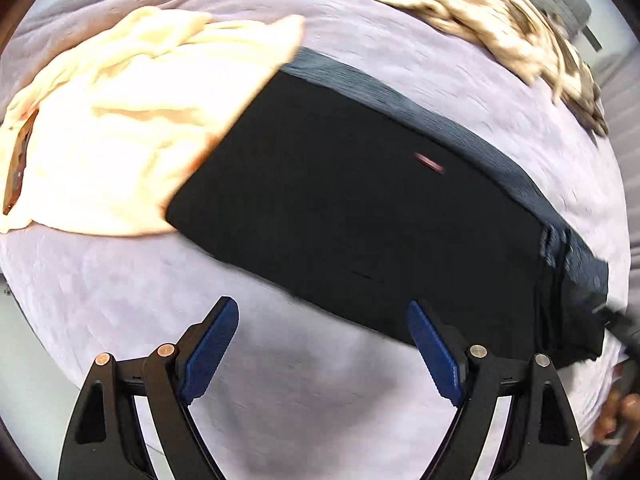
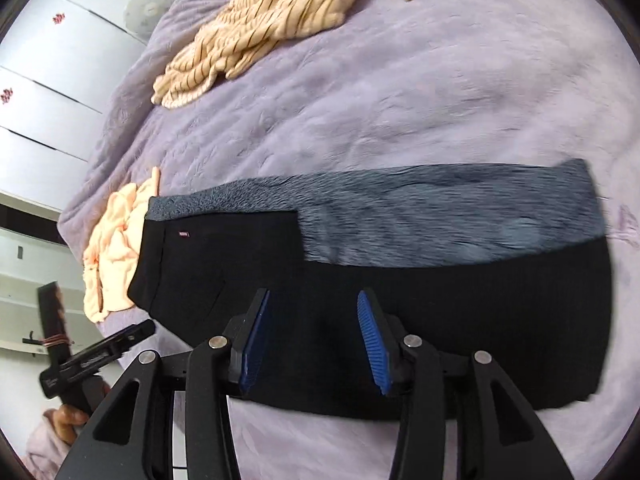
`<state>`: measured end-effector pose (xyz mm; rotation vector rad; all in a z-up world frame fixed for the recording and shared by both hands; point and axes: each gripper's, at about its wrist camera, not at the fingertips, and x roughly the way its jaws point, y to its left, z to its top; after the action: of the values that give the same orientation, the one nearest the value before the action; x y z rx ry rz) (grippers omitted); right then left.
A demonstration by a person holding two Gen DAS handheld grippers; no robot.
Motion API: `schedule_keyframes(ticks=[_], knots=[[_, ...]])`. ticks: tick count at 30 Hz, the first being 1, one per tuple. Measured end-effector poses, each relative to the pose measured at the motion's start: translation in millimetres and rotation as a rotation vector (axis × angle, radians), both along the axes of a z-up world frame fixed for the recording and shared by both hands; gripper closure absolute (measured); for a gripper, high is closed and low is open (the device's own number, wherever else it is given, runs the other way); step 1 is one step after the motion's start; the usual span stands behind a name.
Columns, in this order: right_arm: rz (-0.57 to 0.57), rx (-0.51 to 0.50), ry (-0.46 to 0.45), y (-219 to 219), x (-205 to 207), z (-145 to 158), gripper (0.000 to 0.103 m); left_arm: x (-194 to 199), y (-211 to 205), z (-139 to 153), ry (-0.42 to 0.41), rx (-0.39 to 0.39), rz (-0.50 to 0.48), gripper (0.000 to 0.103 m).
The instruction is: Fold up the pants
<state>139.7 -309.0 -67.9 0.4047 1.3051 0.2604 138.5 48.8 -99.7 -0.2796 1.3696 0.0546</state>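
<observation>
Both grippers hang over a bed with nothing between their blue pads. On the left gripper (image 1: 322, 322) the 2 fingers are spread wide, above bare lilac bedspread (image 1: 100, 280) just beside the near long edge of the black pants (image 1: 320, 208); the right-hand finger's tip overlaps that edge in view, but whether it touches the cloth cannot be told. On the right gripper (image 2: 312, 308) the 2 fingers are held moderately apart, directly over the black fabric near the same long edge of the pants (image 2: 460, 312), and they are not pinching it. The pants lie flat on the bedspread, folded into 1 long dark band, with a strip of fuzzy grey lining (image 2: 440, 216) turned out along their far edge and a small pale label (image 2: 183, 234) near 1 end. At that end a crumpled cream garment (image 1: 120, 128) lies touching the pants and partly on top of them. Well beyond the far edge of the pants, a striped tan garment (image 2: 256, 36) sits bunched on the bedspread. Past the label end of the pants, at the edge of the right wrist view, a person's hand (image 2: 70, 420) grips the handle of the left gripper.
</observation>
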Motion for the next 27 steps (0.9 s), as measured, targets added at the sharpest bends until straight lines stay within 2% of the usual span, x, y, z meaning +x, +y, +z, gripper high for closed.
schedule_keyframes(ticks=[2, 3, 5, 8, 11, 13, 18, 22, 27], knots=[[0.04, -0.045, 0.131, 30.8, 1.8, -36.1, 0.054, 0.8, 18.2, -7.9, 0.008, -0.054, 0.018, 0.016], [0.025, -0.074, 0.147, 39.3, -1.5, -44.7, 0.054, 0.4, 26.2, -11.7, 0.009, -0.084, 0.023, 0.016], [0.003, -0.128, 0.096, 46.2, -12.5, -35.4, 0.054, 0.8, 38.6, -16.4, 0.0, -0.137, 0.025, 0.016], [-0.004, -0.122, 0.122, 46.1, -20.6, -26.3, 0.054, -1.3, 59.1, -27.9, 0.01, -0.223, 0.039, 0.016], [0.005, -0.163, 0.135, 51.5, -25.6, -19.7, 0.054, -1.5, 71.9, -39.4, 0.023, -0.279, 0.045, 0.016], [0.01, -0.18, 0.138, 56.2, -28.8, -17.3, 0.054, -0.5, 74.4, -45.2, 0.025, -0.318, 0.057, 0.016], [0.011, -0.197, 0.163, 59.0, -26.5, -24.6, 0.051, 5.5, 71.1, -50.6, -0.017, -0.476, 0.097, 0.016], [-0.016, -0.172, 0.187, 55.5, -22.8, -30.0, 0.051, 7.4, 68.0, -61.6, -0.041, -0.525, 0.132, 0.016], [0.01, -0.189, 0.191, 58.0, -22.7, -31.8, 0.051, 10.6, 62.9, -60.5, -0.052, -0.505, 0.152, 0.016]])
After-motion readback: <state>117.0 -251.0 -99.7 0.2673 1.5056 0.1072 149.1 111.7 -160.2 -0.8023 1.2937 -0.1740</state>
